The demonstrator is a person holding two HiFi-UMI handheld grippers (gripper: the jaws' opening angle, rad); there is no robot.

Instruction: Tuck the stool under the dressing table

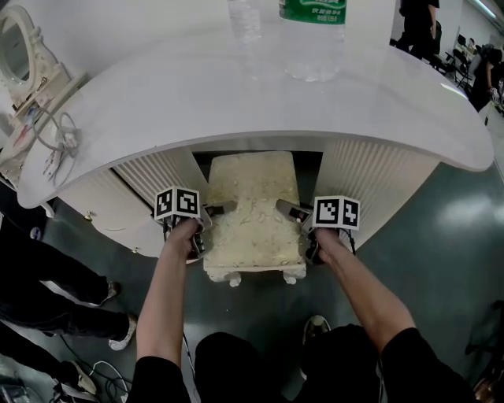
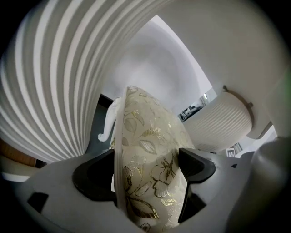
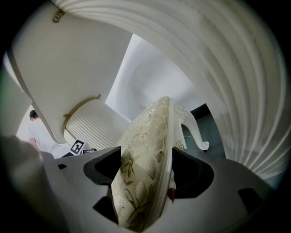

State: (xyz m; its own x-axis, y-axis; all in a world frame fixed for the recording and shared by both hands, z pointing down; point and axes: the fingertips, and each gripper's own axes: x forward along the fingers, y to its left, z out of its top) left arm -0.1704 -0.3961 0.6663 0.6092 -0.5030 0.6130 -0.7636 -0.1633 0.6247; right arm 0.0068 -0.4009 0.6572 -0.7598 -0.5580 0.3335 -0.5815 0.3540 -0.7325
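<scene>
Both sides of the stool (image 1: 252,212) are pinched. The left gripper (image 1: 213,211) has its black jaws squeezed tight on the left edge of the soft seat. The right gripper (image 1: 287,208) is squeezed on the right edge the same way.

The stool has a puffy cream cushion with shiny gold flowers and leaves on it, and curly white legs (image 1: 233,279). Its far half sits in the dark gap under the dressing table (image 1: 236,102). Its near half sticks out over the dark green floor (image 1: 441,236).

The dressing table has a smooth, shiny white top that curves like a bow. Under it are two round white sides (image 1: 370,181) with many bumpy stripes. Two see-through plastic bottles stand on top. The bigger bottle (image 1: 313,39) has a green label, and the smaller bottle (image 1: 244,24) is just beside it.
</scene>
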